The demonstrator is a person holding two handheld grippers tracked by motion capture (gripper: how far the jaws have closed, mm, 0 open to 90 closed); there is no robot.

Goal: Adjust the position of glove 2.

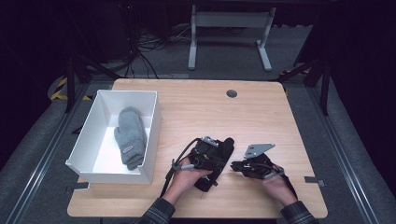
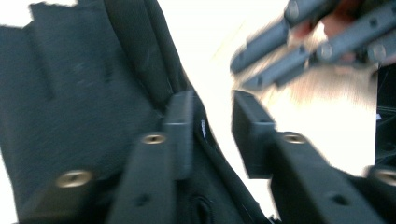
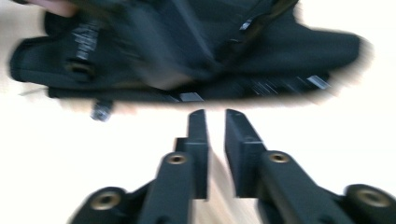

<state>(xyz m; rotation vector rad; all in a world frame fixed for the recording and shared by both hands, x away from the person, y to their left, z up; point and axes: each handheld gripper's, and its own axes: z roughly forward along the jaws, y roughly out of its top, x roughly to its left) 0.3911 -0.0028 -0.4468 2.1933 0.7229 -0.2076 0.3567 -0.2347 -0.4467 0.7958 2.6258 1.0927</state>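
Wooden table [image 1: 252,112], broad bare surface behind and right of the work; white bin [image 1: 152,135] at the left edge holds a grey mitten [image 1: 130,135]. Black glove [image 1: 227,148] lies front-centre. Left gripper [image 2: 212,128], jaws parted, straddles the glove's edge without pressing it. Right gripper [image 3: 215,135], narrowly parted, empty, sits just beside the glove.

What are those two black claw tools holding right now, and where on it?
Nothing. The left gripper stands open over the black glove's edge, with bare table in its gap. The right gripper is slightly open, short of the glove.
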